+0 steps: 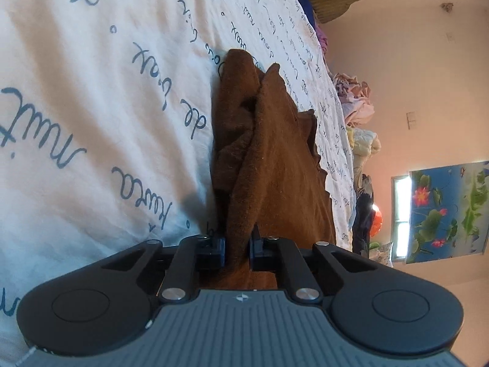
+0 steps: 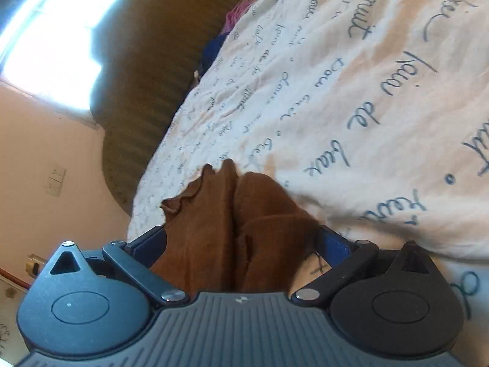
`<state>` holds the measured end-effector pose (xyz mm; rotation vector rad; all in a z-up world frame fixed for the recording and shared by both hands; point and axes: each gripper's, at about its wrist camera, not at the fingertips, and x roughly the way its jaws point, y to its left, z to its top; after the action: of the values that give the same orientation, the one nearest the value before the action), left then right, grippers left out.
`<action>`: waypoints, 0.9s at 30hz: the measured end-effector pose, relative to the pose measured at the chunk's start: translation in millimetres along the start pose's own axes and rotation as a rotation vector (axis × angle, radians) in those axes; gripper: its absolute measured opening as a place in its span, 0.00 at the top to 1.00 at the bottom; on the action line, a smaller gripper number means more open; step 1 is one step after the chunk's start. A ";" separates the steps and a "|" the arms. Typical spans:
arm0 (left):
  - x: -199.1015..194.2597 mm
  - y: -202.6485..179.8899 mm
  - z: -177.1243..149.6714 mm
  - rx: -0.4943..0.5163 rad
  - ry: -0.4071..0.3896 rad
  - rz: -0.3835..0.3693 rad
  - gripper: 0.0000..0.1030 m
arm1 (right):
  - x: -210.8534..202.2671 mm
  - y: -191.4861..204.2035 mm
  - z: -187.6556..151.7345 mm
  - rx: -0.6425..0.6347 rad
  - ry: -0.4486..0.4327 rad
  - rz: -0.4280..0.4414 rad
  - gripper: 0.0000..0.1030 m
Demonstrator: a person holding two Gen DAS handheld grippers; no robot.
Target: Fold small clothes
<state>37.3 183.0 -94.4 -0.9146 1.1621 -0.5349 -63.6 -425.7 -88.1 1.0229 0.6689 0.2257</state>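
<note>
A small brown garment (image 1: 269,140) with a frilled edge lies bunched on a white bedsheet with blue handwriting (image 1: 101,98). My left gripper (image 1: 237,244) is shut on a fold of the garment, which stretches away from the jaws along the bed. In the right wrist view the same brown garment (image 2: 220,223) lies between the fingers of my right gripper (image 2: 241,241), whose jaws stand wide apart around the cloth without pinching it. The sheet (image 2: 351,98) fills the right of that view.
A pile of pale and pink clothes (image 1: 357,104) lies along the far edge of the bed. A brown ribbed headboard (image 2: 152,70) stands by a bright window (image 2: 52,33). A flower picture (image 1: 446,211) hangs on the peach wall.
</note>
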 end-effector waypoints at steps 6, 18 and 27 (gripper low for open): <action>-17.5 -9.0 -4.8 -0.032 -0.036 -0.048 0.92 | 38.9 39.6 2.5 -0.245 0.135 -0.138 0.84; -23.7 11.6 -46.3 -0.079 -0.004 0.011 0.91 | 42.1 37.3 21.3 -0.277 0.168 -0.203 0.39; -68.7 -88.1 -40.8 0.327 -0.214 0.106 0.11 | -20.8 112.9 -12.9 -0.507 -0.062 -0.173 0.13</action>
<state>-16.1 174.5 11.5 -0.6088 0.8919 -0.5091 -73.2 -367.7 11.4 0.4822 0.5990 0.1981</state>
